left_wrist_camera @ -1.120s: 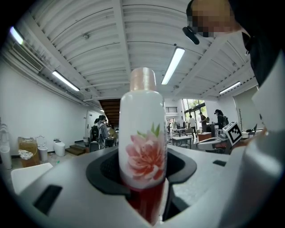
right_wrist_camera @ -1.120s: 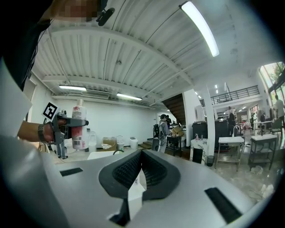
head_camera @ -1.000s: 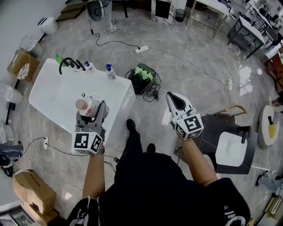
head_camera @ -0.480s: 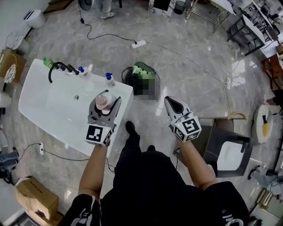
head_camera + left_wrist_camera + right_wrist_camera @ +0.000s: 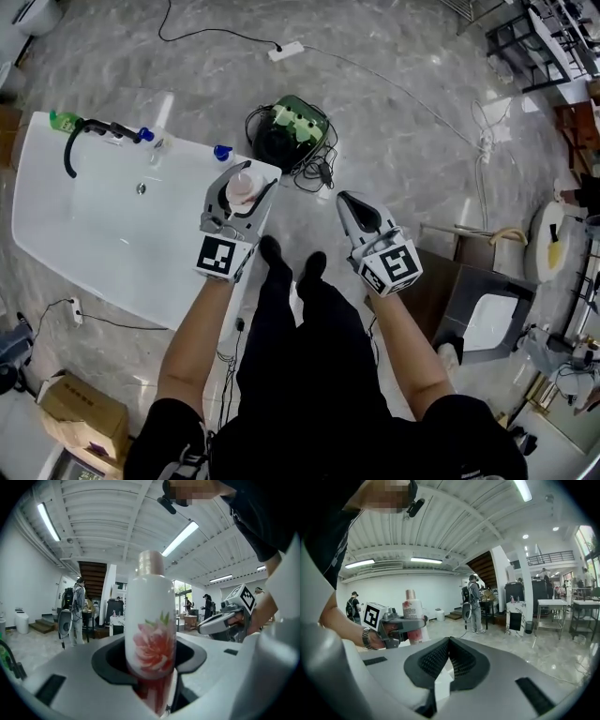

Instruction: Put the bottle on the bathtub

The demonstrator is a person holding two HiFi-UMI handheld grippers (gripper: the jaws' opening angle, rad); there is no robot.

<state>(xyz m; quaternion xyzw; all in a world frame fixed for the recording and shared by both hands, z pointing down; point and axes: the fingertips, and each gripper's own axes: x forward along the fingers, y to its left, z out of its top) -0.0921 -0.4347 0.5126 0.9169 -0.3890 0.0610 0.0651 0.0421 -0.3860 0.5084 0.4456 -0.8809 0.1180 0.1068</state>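
Observation:
A white bottle (image 5: pixel 241 187) with a pink cap and a pink flower print stands upright in my left gripper (image 5: pixel 246 184), which is shut on its body. The pair hangs over the right corner of the white bathtub (image 5: pixel 94 230), beside the rim. In the left gripper view the bottle (image 5: pixel 150 630) fills the middle, pinched low between the jaws. My right gripper (image 5: pixel 350 201) is shut with nothing in it, out over the floor to the right of the tub. In the right gripper view its closed tips (image 5: pixel 449 642) point toward the bottle (image 5: pixel 411 613).
On the tub's far rim are a black faucet hose (image 5: pixel 82 133), a green bottle (image 5: pixel 62 120) and two blue-capped bottles (image 5: pixel 221 152). A green and black device (image 5: pixel 291 129) with cables lies on the floor beyond the corner. A dark stand with a white basin (image 5: pixel 489 317) is at the right.
My left gripper has carried the bottle from the tub's near edge toward its right corner. The right gripper has stayed shut and kept its place beside it.

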